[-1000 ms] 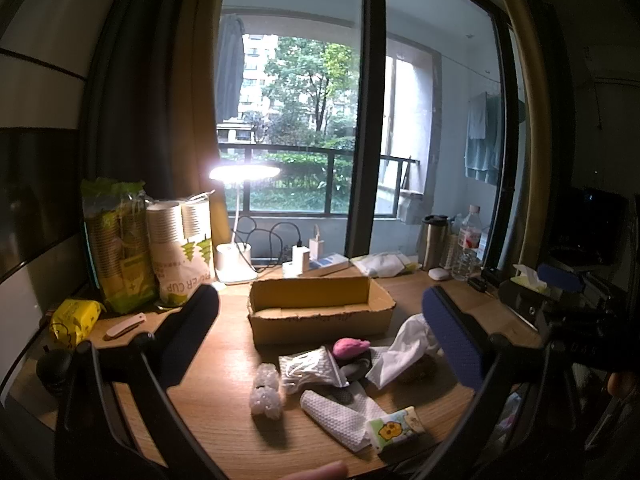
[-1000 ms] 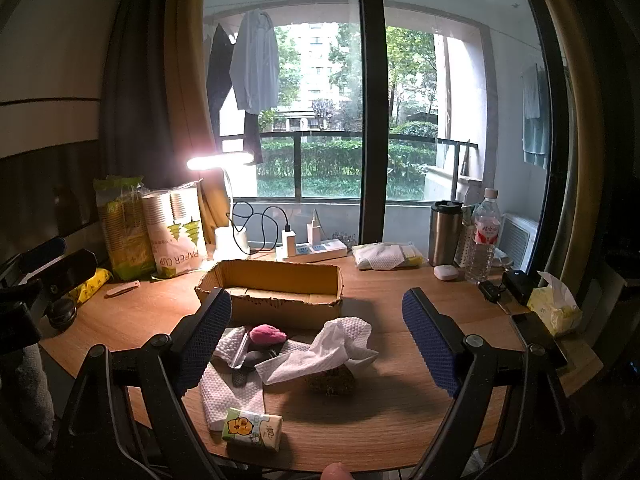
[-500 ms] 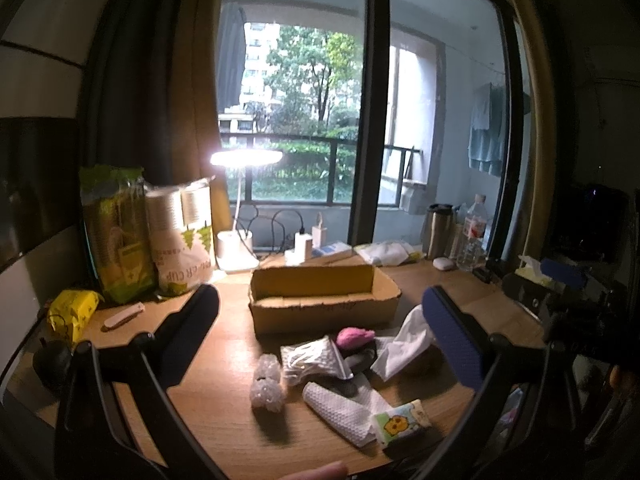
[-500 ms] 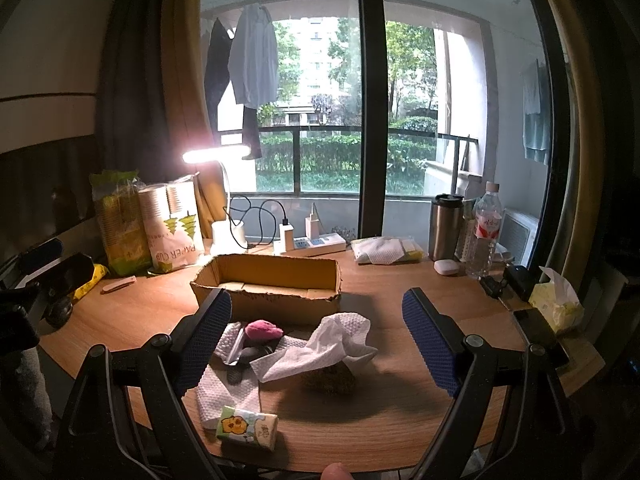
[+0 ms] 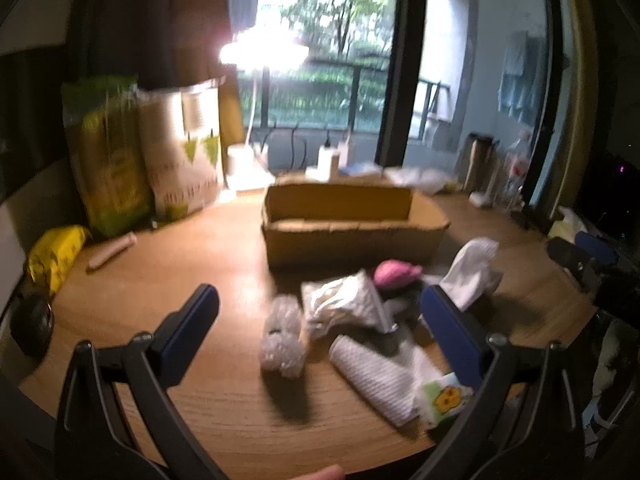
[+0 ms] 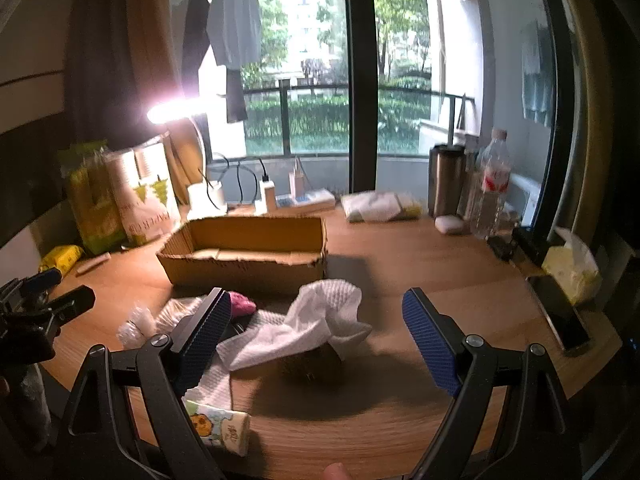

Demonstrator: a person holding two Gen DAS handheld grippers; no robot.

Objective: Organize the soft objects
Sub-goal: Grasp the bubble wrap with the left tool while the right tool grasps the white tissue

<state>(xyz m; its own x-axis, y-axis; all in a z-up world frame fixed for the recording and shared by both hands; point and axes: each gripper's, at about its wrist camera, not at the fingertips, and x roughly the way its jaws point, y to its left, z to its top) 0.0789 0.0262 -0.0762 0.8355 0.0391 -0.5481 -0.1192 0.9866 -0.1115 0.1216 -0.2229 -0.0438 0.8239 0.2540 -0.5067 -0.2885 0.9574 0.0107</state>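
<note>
An open cardboard box (image 5: 352, 220) (image 6: 244, 256) stands mid-table. In front of it lies a pile of soft things: a clear bubble-wrap roll (image 5: 282, 338), a silvery plastic pouch (image 5: 344, 306), a pink soft item (image 5: 394, 272) (image 6: 242, 304), a rolled white cloth (image 5: 374, 378), a tissue pack with a yellow cartoon (image 5: 446, 394) (image 6: 218, 428) and a crumpled white tissue (image 6: 316, 320) (image 5: 474, 272). My left gripper (image 5: 316, 328) is open above the bubble-wrap roll and pouch. My right gripper (image 6: 316, 336) is open around the white tissue, holding nothing.
Paper-cup packs (image 5: 140, 160) and a lit desk lamp (image 5: 260, 56) stand at the back left. A yellow packet (image 5: 56, 252) lies at the left edge. A steel flask (image 6: 444, 180), water bottle (image 6: 490, 188), phone (image 6: 558, 312) and tissue bag (image 6: 572, 272) are on the right.
Both grippers have moved down and forward toward the pile; the objects look larger and lower in view. The left view is blurred from motion. Nothing was grasped.
</note>
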